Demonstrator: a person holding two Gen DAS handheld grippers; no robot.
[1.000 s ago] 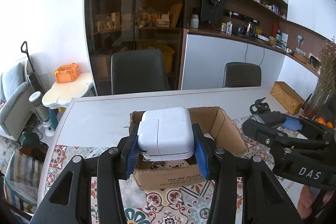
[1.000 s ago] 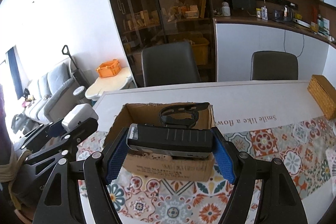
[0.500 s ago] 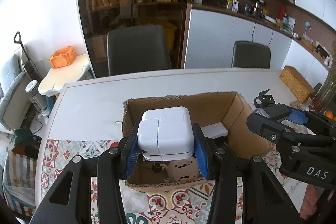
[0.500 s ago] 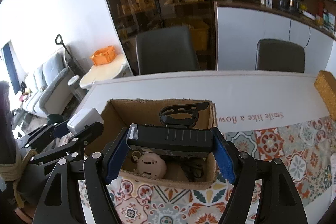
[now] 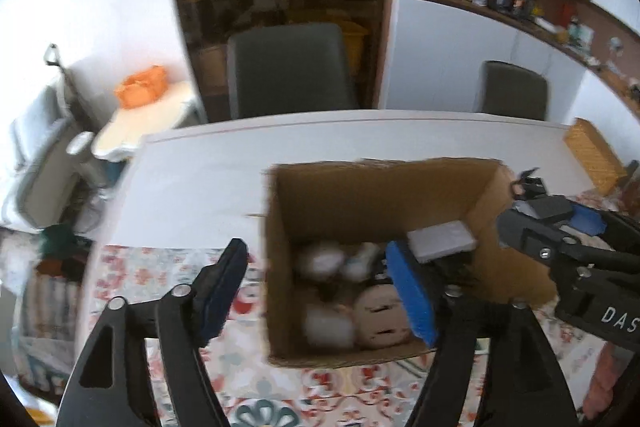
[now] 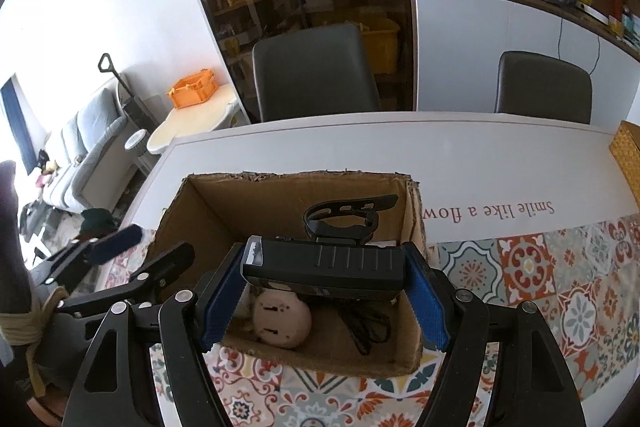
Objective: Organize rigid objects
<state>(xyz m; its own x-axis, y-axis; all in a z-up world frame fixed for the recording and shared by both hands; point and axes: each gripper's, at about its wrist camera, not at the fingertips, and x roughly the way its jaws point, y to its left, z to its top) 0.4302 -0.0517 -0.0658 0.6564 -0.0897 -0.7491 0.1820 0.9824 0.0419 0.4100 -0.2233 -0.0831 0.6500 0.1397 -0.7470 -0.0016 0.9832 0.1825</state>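
Note:
An open cardboard box (image 5: 372,195) stands on the table and also shows in the right wrist view (image 6: 224,211). My left gripper (image 5: 320,291) is open and empty above the box's near left side. A blurred white charger (image 5: 328,325) lies inside the box beside a round beige device (image 5: 378,315) and a grey block (image 5: 440,241). My right gripper (image 6: 324,295) is shut on a black bike light with a clamp mount (image 6: 324,263) and holds it over the box. The beige device (image 6: 282,319) and a black cable (image 6: 368,323) lie below it.
The table (image 5: 208,179) is white with a patterned tiled mat (image 6: 560,267) under the box. A wicker box (image 5: 594,155) sits at the far right. Two dark chairs (image 5: 290,71) stand behind the table. An orange crate (image 5: 142,87) rests on a side table at the left.
My left gripper has opened and let go of the white charger, which has dropped into the box. Both grippers have moved forward over the box. The right gripper still holds the bike light.

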